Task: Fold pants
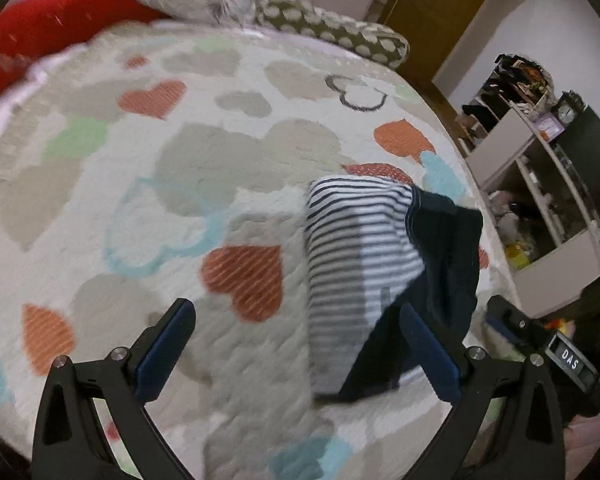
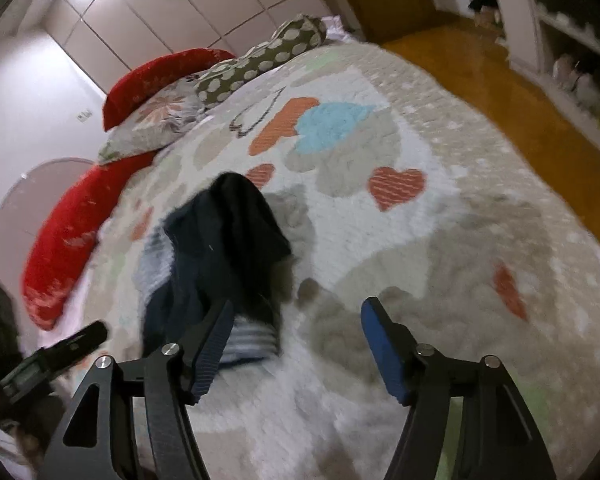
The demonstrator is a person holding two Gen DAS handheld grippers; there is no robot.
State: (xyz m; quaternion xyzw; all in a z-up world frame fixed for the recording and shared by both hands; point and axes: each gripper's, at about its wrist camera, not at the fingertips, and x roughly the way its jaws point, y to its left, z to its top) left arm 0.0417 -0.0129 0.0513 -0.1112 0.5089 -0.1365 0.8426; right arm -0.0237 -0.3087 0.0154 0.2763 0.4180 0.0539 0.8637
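The pants are navy with a blue-and-white striped inside, lying in a loose heap on the heart-patterned bedspread. In the left wrist view they lie ahead and right, between the fingertips and beyond the right one. My left gripper is open and empty just above the bed. In the right wrist view the pants lie ahead left, behind the left finger. My right gripper is open and empty. The right gripper also shows at the left wrist view's right edge.
Red pillows, a floral pillow and a dotted bolster line the far end of the bed. Shelving and a wooden floor lie past the bed's right edge.
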